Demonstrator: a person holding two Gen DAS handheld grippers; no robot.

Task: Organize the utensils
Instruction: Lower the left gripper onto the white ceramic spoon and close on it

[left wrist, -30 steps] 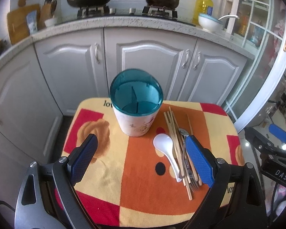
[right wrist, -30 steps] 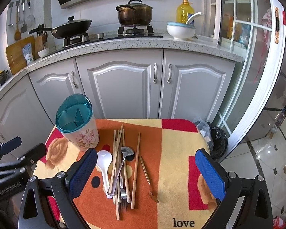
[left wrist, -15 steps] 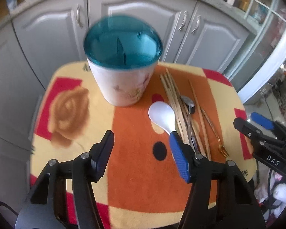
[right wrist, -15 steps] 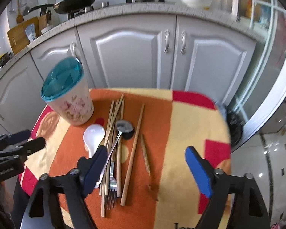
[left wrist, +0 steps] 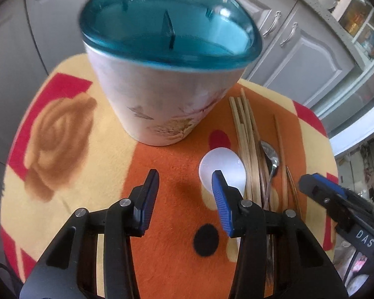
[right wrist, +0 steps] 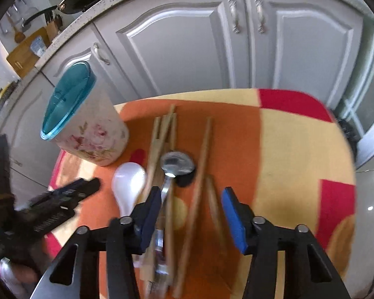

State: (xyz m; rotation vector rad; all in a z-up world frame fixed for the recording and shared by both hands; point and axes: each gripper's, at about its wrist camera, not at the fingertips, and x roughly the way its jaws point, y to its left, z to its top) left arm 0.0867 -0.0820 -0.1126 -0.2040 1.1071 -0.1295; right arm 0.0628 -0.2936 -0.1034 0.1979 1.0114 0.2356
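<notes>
On fuzzy cloth (left wrist: 92, 174): wooden chopsticks (right wrist: 199, 174) between right gripper (right wrist: 190, 199) closing fingers (untouched); left gripper (left wrist: 184, 182) closing, empty.

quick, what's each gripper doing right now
left gripper: closing, holding nothing, only the cloth between its pads.
right gripper: closing, holding nothing yet, over the chopsticks and metal spoon.

Beside the glossy translucent-lidded holder (left wrist: 162, 99): matt fuzzy cloth (left wrist: 69, 134), wooden chopsticks (left wrist: 246, 134), shiny metal ladle (right wrist: 173, 167), smooth white spoon (right wrist: 128, 184).
</notes>
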